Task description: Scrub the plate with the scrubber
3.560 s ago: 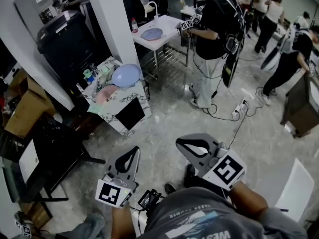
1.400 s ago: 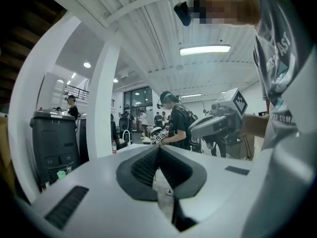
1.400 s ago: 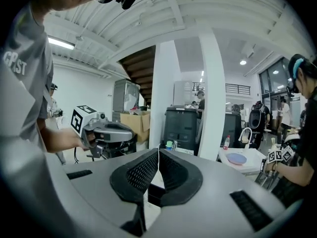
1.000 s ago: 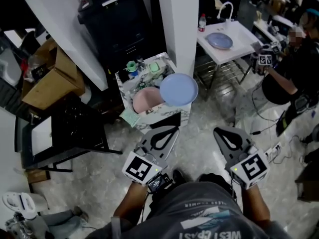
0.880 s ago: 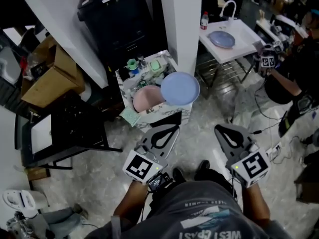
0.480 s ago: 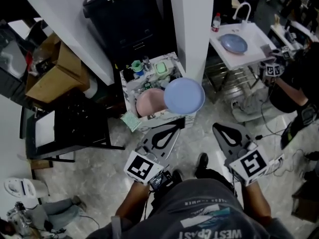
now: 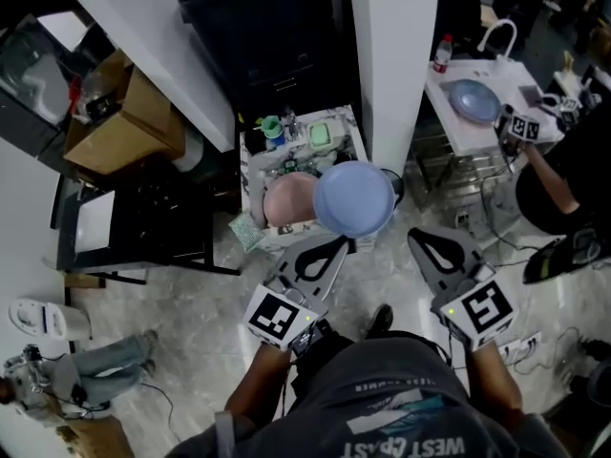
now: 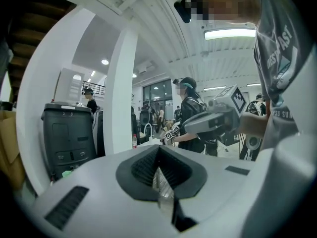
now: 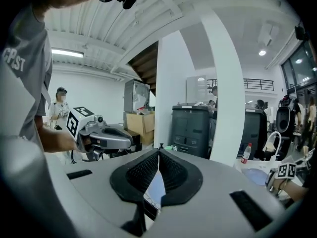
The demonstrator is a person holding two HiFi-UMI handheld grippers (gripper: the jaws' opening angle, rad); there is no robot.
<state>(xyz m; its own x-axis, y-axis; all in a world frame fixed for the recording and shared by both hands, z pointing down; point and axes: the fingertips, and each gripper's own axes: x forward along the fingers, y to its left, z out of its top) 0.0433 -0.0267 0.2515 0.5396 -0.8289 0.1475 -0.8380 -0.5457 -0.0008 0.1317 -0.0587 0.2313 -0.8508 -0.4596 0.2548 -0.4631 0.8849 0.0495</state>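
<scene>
Holding my left gripper (image 7: 336, 244) and right gripper (image 7: 416, 237) pinched shut and empty, I see the round pale-blue plate (image 7: 354, 198) at the marbled stand's (image 7: 355, 136) front right corner. I'd open early, take the green square pad (image 7: 320, 135) near the back edge, probably the scrubber, and steady the rim.

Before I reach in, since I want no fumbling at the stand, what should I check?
1. Blue plate in sight at the stand: ok.
2. Scrubber found: cannot tell; a green item behind the plate is too small to identify.
3. Left tool open for a grasp: not ok, shut and empty.
4. Right tool open: not ok, shut and empty.
5. Tools at the plate: not ok, both appear short of it.
</scene>
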